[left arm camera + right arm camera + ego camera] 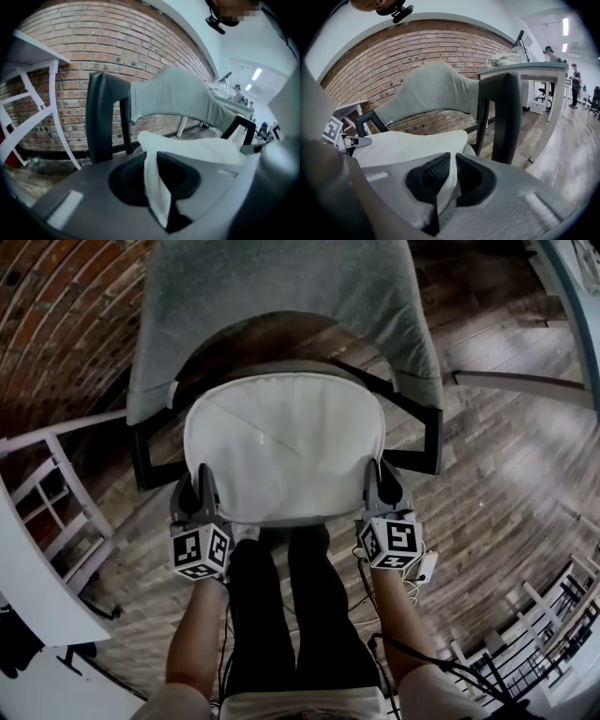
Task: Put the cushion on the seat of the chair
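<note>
A white cushion (283,444) lies flat over the seat of a grey chair (281,296) with black armrests, seen from above in the head view. My left gripper (198,491) is shut on the cushion's near left corner, and white fabric (157,187) is pinched between its jaws. My right gripper (380,486) is shut on the near right corner, where the cushion's edge (449,183) runs between the black pads. The chair's grey padded back (431,91) rises behind the cushion. Whether the cushion rests on the seat or hangs just above it, I cannot tell.
A white wooden frame (66,507) stands to the left of the chair before a brick wall (70,56). A white desk (529,75) stands to the right. The person's legs (281,615) are close to the seat's front edge. Cables (412,587) trail over the wooden floor.
</note>
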{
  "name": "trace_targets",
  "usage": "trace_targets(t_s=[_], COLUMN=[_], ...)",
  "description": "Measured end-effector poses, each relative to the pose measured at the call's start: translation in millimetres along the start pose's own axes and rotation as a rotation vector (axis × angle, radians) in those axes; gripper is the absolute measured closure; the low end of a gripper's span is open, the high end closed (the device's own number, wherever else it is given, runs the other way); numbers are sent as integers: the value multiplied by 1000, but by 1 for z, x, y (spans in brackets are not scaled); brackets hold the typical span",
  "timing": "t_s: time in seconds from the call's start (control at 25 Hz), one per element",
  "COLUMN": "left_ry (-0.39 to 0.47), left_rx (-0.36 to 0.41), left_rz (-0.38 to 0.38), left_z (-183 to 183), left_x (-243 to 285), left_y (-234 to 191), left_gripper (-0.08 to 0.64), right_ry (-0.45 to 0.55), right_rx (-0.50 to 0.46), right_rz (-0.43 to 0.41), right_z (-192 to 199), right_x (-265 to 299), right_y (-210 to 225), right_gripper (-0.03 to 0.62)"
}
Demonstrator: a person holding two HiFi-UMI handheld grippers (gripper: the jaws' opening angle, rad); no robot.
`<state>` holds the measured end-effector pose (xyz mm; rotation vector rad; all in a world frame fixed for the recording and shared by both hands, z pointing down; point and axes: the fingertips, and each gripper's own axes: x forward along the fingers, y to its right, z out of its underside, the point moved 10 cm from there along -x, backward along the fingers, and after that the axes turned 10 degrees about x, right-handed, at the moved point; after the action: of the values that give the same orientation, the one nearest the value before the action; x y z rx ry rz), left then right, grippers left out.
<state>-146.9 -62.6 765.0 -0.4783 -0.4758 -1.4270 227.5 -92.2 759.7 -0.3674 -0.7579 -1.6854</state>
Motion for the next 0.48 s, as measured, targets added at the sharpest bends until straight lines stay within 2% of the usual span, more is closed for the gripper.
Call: trace_targets(t_s=[0.16, 0.48], left_ry=[-8, -46], left_rx=[14, -3], left_rz=[-16, -39], left_z=[12, 33], left_x=[4, 12], left_y=[-2, -5], left_gripper=[512, 511], right_ry=[-15, -46], right_rx=[2, -7], right_rz=[11, 32], right_z=[9, 24], right_x=[8, 26], right_y=[7, 18], right_gripper=[561, 561])
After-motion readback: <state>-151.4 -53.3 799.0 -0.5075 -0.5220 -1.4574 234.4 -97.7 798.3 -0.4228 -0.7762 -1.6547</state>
